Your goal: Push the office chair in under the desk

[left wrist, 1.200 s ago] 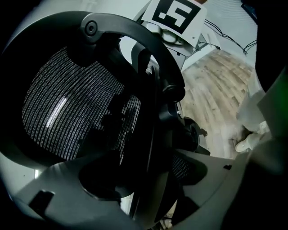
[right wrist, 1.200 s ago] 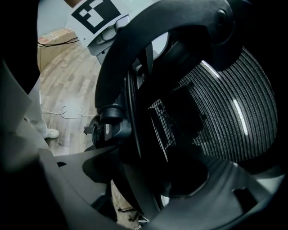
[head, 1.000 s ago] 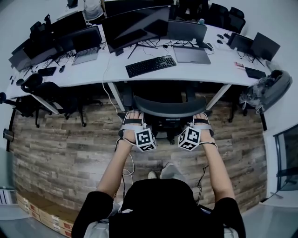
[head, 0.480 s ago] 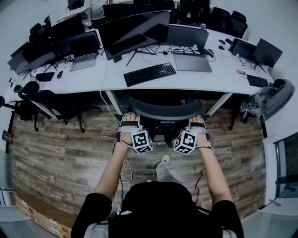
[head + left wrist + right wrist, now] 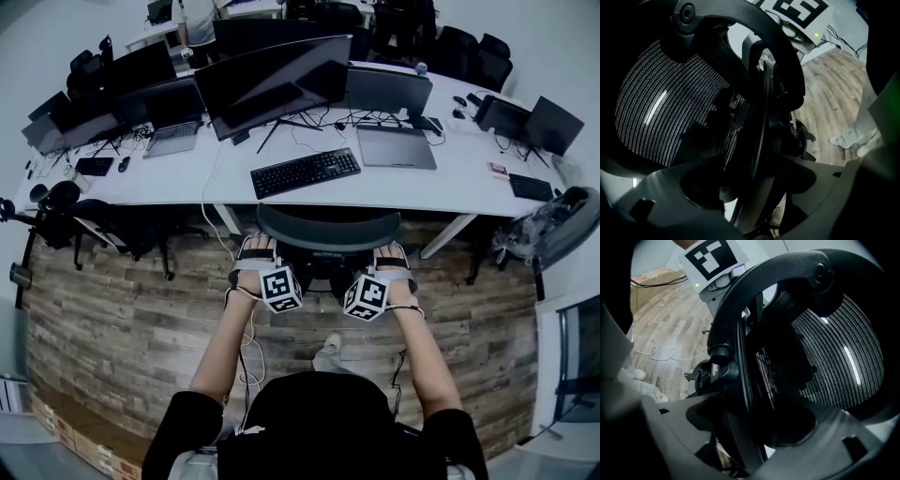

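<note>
The black mesh office chair (image 5: 328, 230) stands at the white desk (image 5: 187, 180), its curved backrest top just at the desk's front edge and its seat hidden beneath. My left gripper (image 5: 255, 253) holds the backrest's left end and my right gripper (image 5: 392, 259) its right end. In the left gripper view the backrest rim (image 5: 764, 117) runs between the jaws of the left gripper (image 5: 750, 197), with mesh (image 5: 670, 108) on the left. The right gripper view shows the right gripper (image 5: 745, 437) clamped on the rim (image 5: 740, 362) the same way.
A keyboard (image 5: 306, 172), a wide monitor (image 5: 272, 80) and a laptop (image 5: 394, 148) sit on the desk above the chair. Slanted desk legs (image 5: 228, 219) (image 5: 444, 235) flank it. Another chair (image 5: 103, 211) stands left, a backpack (image 5: 553, 230) right. A cable (image 5: 248, 356) lies on the wood floor.
The chair has rolled forward toward the desk with both grippers on its backrest; its seat has gone under the desktop. The person has stepped forward behind it.
</note>
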Available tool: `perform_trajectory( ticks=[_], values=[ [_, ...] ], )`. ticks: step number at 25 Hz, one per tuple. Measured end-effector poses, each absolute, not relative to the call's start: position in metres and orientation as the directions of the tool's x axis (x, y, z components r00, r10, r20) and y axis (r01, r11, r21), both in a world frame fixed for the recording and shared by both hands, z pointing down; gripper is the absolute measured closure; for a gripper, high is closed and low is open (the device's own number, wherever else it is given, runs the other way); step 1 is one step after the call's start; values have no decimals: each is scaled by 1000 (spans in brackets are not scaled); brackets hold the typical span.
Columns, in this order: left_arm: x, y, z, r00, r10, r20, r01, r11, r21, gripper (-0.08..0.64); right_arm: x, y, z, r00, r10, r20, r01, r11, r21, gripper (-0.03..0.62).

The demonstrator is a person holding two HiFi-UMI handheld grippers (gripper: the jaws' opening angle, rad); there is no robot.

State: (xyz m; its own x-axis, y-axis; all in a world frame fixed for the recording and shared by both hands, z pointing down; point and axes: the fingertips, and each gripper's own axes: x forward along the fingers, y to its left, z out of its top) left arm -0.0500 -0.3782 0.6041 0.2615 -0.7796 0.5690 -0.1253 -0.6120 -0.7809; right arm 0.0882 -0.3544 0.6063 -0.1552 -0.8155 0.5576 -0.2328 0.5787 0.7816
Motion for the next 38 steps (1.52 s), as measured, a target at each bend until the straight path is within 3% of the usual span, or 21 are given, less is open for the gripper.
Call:
perform_trajectory(
  ticks=[38],
  values=[
    [-2,-535,607,233,-815,530,-223,-576,-787,196,135,-525,609,-199,-820,537,-185,569,801,275]
  ],
)
